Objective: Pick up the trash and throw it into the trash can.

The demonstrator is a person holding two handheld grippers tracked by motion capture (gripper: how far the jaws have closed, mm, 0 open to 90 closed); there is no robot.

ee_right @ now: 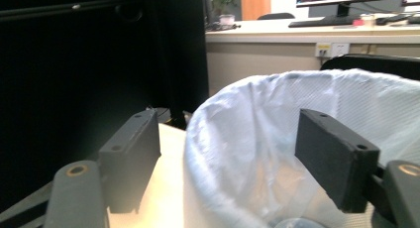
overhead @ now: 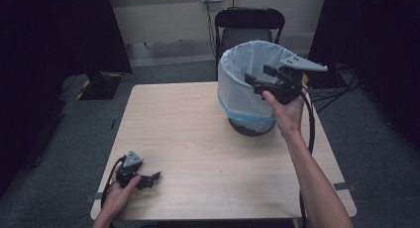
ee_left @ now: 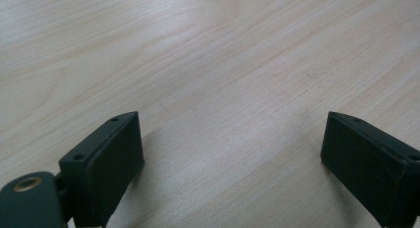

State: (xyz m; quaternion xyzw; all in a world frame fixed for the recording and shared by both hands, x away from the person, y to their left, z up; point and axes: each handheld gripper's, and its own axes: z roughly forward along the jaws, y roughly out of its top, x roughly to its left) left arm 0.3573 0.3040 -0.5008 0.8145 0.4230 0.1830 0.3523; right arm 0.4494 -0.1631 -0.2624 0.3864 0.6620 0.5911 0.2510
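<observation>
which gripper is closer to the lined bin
Right. The right gripper is held at the rim of the lined bin, jaws open and empty. The left gripper rests low by the table's near left corner, far from it.

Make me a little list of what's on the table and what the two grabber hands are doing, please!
table: light wood, square top
bin: dark waste bin with a white liner, standing at the table's far right
right gripper: held over the bin's rim, jaws wide apart, nothing between them
left gripper: resting low at the table's near left corner, jaws open, bare wood between them
chair: black chair behind the table
inside the bin: hard to tell
</observation>
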